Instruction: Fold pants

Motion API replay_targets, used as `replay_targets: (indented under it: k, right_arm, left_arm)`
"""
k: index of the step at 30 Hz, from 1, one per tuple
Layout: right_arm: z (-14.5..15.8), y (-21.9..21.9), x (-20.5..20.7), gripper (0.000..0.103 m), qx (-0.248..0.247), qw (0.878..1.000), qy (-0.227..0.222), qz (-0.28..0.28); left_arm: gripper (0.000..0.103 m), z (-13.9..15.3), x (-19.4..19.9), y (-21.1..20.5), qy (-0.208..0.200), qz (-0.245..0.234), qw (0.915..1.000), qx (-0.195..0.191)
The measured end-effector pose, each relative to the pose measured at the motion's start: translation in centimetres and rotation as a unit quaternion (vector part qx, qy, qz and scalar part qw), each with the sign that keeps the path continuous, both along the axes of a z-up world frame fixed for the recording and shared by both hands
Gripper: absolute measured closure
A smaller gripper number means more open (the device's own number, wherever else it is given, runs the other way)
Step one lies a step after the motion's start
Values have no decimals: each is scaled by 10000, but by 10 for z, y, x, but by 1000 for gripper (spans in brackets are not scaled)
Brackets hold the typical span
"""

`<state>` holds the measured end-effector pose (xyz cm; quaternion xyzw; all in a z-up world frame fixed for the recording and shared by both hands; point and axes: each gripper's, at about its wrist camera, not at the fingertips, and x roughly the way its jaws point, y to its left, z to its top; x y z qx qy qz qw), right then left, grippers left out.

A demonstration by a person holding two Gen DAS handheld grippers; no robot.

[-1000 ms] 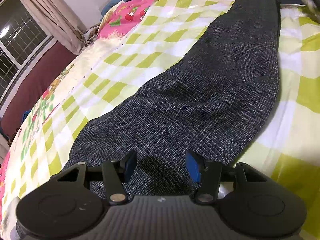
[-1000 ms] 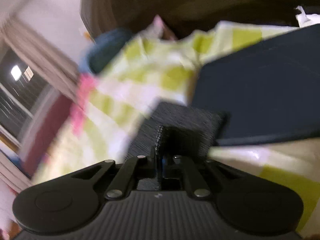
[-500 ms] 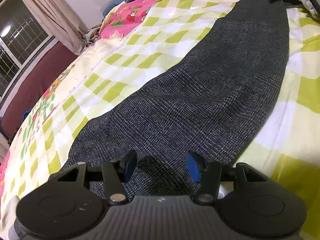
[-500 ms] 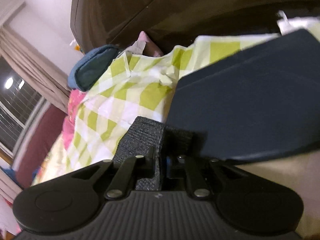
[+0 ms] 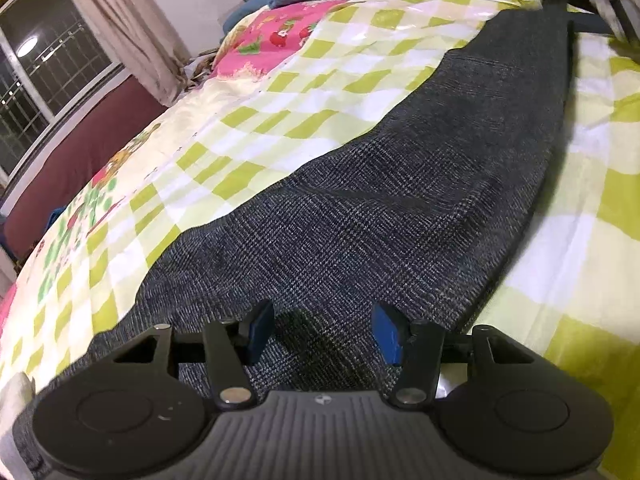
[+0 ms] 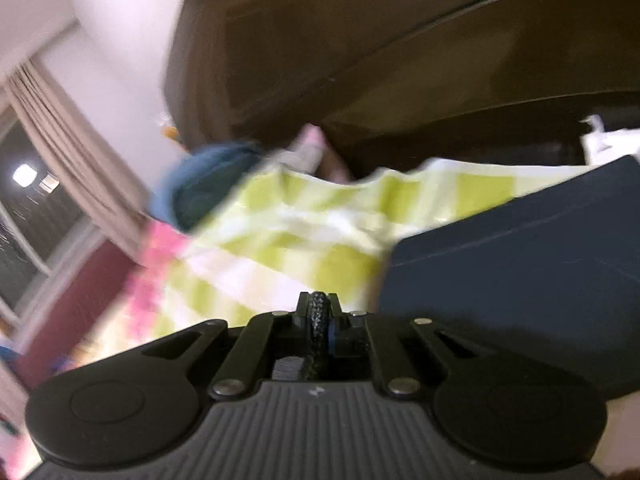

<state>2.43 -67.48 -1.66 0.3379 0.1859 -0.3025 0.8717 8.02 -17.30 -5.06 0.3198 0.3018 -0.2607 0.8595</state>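
Gripping a thin fold of the pants (image 5: 360, 208) in my right gripper (image 6: 318, 322), jaws just nudging closer on the cloth. My left gripper (image 5: 320, 336) hangs half open, empty, over their near end. Pants lie flat along the bed (image 5: 280, 92); no fold laid yet, I'd judge.

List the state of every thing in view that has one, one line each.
pants: spread lengthwise on the bed, not yet folded.
left gripper: open over the pants' near end.
right gripper: shut on a fold of pants fabric.
curtain: drawn aside.
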Motion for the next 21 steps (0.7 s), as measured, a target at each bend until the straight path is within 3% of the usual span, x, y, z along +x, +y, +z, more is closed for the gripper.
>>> replay_targets:
  k: [1,4,6,7,10,13,15,18,21]
  right_arm:
    - [-8,-2,5,92,64,9997,218,64]
    - [-6,2,-7,88,97,9998,-171,70]
    - [-2,4,-14,75,159,9995,-219,189]
    - [-1,5,-17,62,193,9991,-192,337]
    - [-1,8,-20,55,358,9976,8,599]
    - [17,25,-29,53,-330,9990,209,197]
    - [32,43,-28,53,-680,9966,361,290]
    - [48,89,-11,53,-920,9853,294,1407]
    - [45,159,30,56,-907,9423,515,3182]
  left_arm:
    - [35,-1,-1,0,-34,5,10000,1]
    - [34,-2,-5,-1,-144,-12,9999,33]
    - [34,-2,-6,-1,-197,-49,9998,58]
    - [33,-2,-6,0,-208,-60,9997,58]
    - [30,-1,-5,1,-217,-54,9997,54]
    - [30,1,-5,3,-196,-36,9998,10]
    - [30,1,-5,6,-192,9,9998,-69]
    - [30,3,-6,9,-183,51,9997,-181]
    - [29,3,-7,15,-205,45,9995,-256]
